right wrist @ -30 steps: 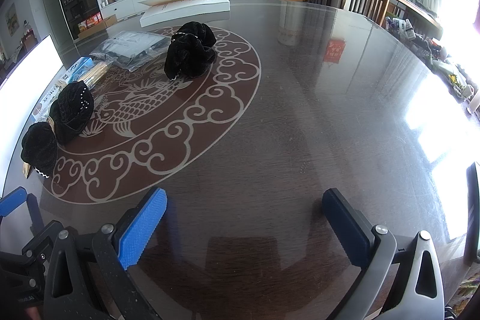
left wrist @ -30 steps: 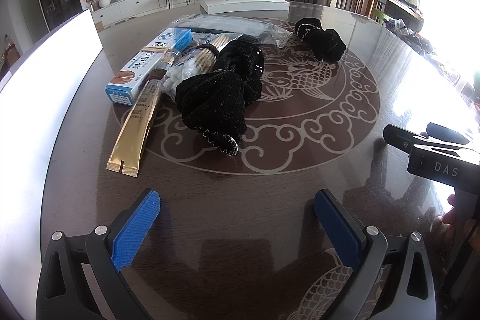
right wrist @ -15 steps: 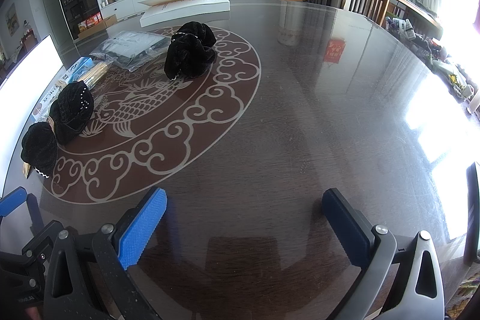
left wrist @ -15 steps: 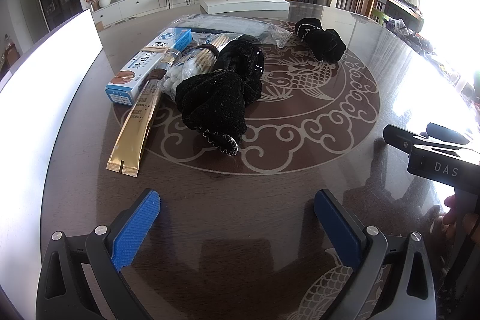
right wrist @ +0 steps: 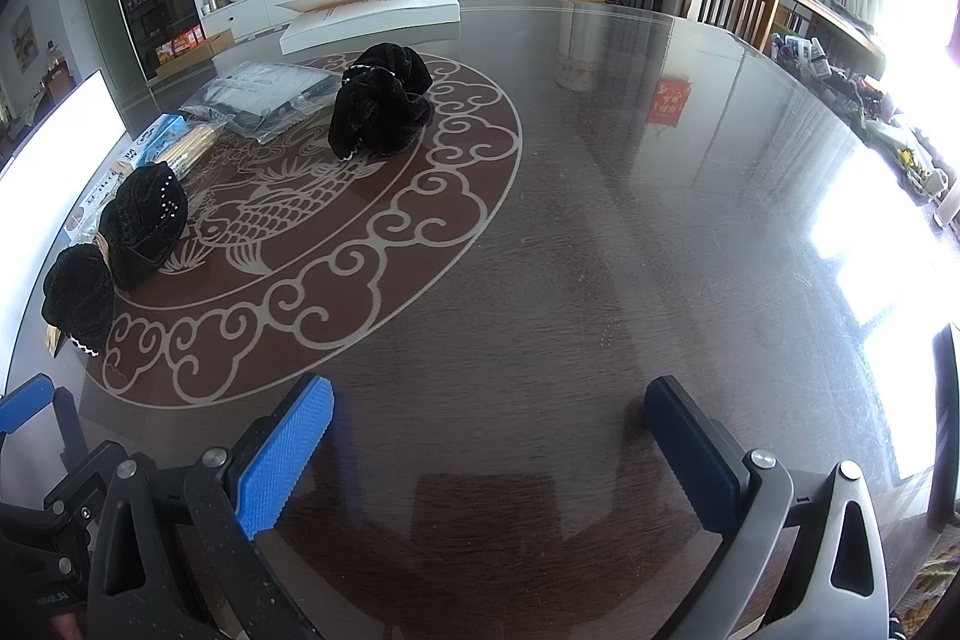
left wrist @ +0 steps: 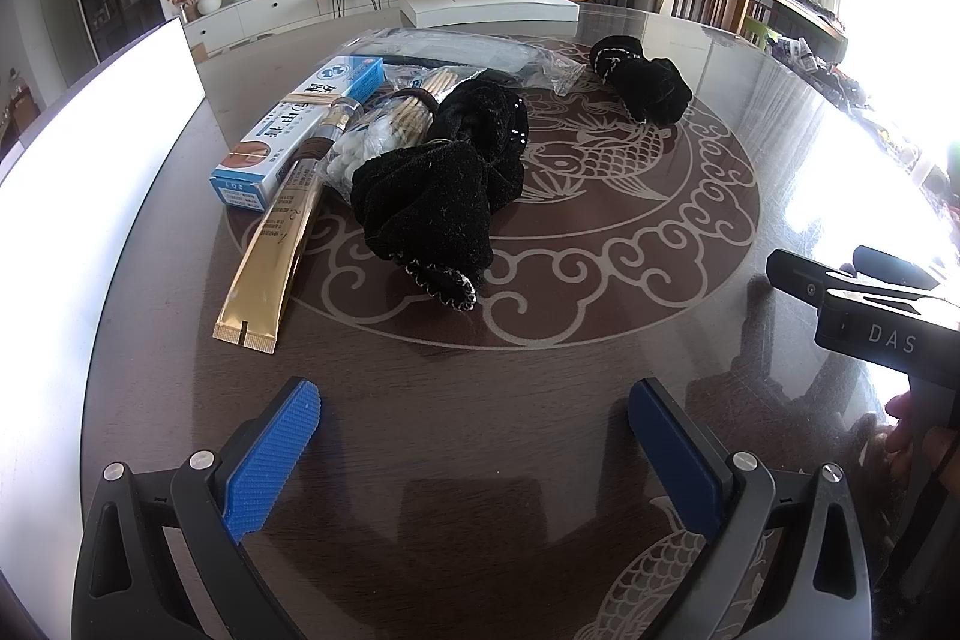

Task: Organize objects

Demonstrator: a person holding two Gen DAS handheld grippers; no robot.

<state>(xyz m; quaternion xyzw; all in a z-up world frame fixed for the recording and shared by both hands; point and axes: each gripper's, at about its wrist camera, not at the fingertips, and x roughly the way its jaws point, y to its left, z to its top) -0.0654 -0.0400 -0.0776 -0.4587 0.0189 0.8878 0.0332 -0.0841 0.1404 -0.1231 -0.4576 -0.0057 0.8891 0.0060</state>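
Jaws of both the left gripper (left wrist: 474, 436) and the right gripper (right wrist: 489, 445) are spread wide, nothing pinched, held low over the dark worktop (right wrist: 600, 250). Clutter is grouped left of centre: a black knit bundle (left wrist: 432, 202) lies on a bag of cotton swabs (left wrist: 366, 142), beside a gold tube (left wrist: 270, 256) and a blue box (left wrist: 300, 130). A second black bundle (right wrist: 381, 106) sits well apart. Bundles are judged soft, light and compressible; a pinch across the thick middle is advised. Tube is judged slick and flat, best taken across its width. Box is stiff, taken by its long sides.
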